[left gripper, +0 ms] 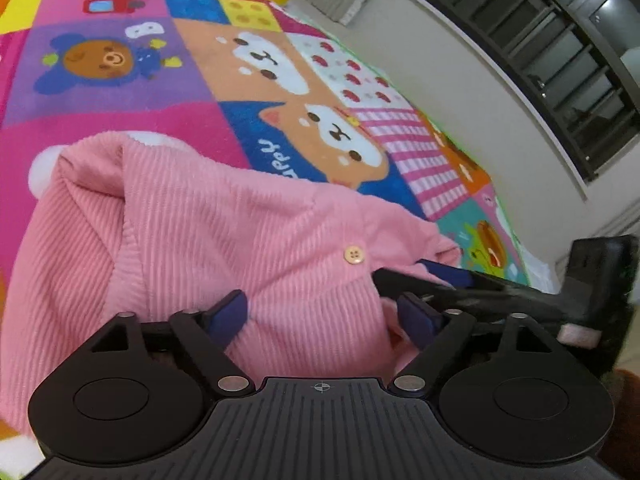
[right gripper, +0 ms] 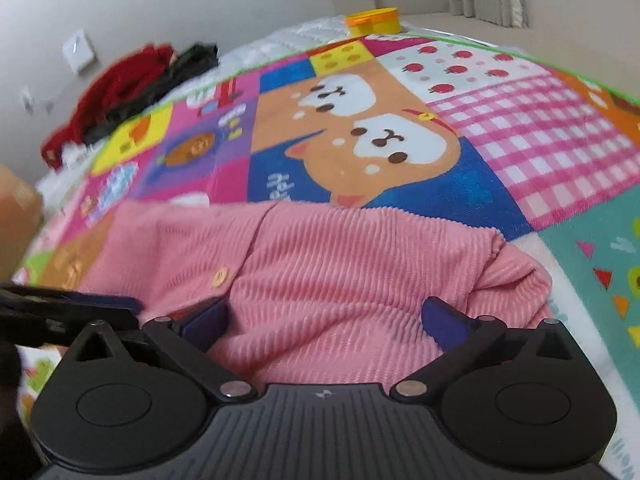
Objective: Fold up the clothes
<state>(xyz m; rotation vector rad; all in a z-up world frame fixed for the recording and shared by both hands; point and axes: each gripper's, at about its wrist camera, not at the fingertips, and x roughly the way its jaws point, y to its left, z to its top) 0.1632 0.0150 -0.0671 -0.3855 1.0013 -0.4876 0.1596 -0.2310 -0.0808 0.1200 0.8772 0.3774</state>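
Note:
A pink corduroy garment (left gripper: 224, 232) with a pale button (left gripper: 354, 255) lies bunched on a colourful cartoon mat (left gripper: 160, 92). My left gripper (left gripper: 322, 316) stands open over its near edge, and a hump of pink cloth rises between the blue pads without being pinched. In the right wrist view the same garment (right gripper: 340, 264) spreads across the mat (right gripper: 520, 140). My right gripper (right gripper: 324, 320) is open wide there, with cloth lying between its fingers. The two grippers sit side by side: the right one's finger (left gripper: 460, 284) shows beside the left, and the left one's finger (right gripper: 80, 308) beside the right.
An orange and yellow tub (right gripper: 374, 20) stands at the mat's far edge. A heap of red and black clothes (right gripper: 128, 88) lies at the far left by the wall. A dark barred window (left gripper: 540, 52) runs along the right wall. A brown box edge (right gripper: 16, 216) shows at left.

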